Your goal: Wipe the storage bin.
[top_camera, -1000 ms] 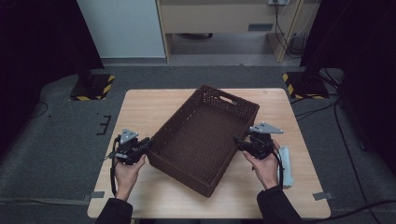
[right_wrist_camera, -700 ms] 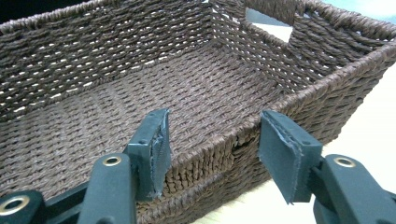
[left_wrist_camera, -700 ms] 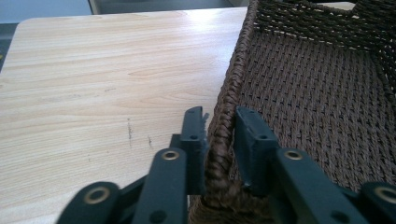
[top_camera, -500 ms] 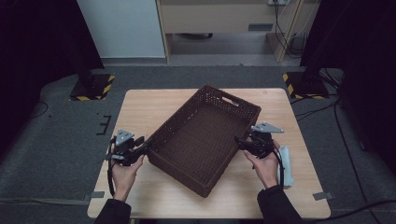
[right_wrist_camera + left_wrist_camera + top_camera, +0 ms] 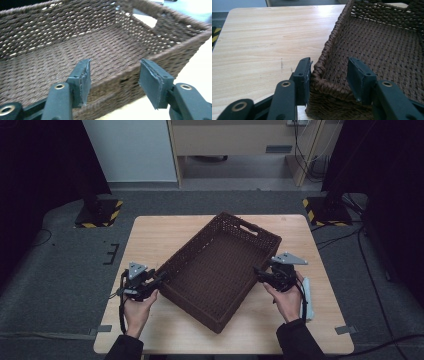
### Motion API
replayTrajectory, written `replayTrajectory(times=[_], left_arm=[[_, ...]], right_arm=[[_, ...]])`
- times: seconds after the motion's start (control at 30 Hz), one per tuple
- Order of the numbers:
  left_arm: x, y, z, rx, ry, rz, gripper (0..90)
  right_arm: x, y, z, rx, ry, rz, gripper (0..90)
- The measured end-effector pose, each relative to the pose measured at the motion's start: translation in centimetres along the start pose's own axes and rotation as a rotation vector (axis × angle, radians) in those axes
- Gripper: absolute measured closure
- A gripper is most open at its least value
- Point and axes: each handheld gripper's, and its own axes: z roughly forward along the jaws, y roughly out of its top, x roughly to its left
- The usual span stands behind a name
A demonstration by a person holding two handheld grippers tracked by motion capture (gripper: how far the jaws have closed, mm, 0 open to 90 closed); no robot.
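Wicker basket [image 5: 220,270]: left gripper [image 5: 161,277] and right gripper [image 5: 257,271] fingers just opened, straddling rims.

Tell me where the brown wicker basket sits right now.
In the high view the brown wicker basket lies askew mid-table, between the left gripper at its near-left wall and the right gripper at its right wall.

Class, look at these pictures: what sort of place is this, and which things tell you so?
Probably a lab or recording studio: a bare wooden table on grey carpet, hazard-striped stand bases, dark curtains and loose floor cables around one wicker basket.
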Motion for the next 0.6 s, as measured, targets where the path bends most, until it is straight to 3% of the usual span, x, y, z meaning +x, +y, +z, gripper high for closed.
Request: replayTrajectory(times=[0.17,0.3,0.37,0.6], left_arm=[[0.6,0.4,0.7,-0.008,0.009,0.002,57.5],[1.0,0.4,0.9,-0.019,-0.016,0.005,56.4],[0.9,0.4,0.5,-0.019,-0.022,0.000,53.8],[0.3,0.0,-1.2,-0.023,-0.018,-0.001,44.7]], right_arm=[[-0.6,-0.3,0.7,0.001,0.001,0.020,36.2],[-0.6,-0.6,0.9,-0.003,0.016,0.027,36.6],[-0.7,-0.6,0.9,0.001,0.019,0.045,37.0],[-0.4,-0.6,0.5,0.018,0.025,0.040,39.9]])
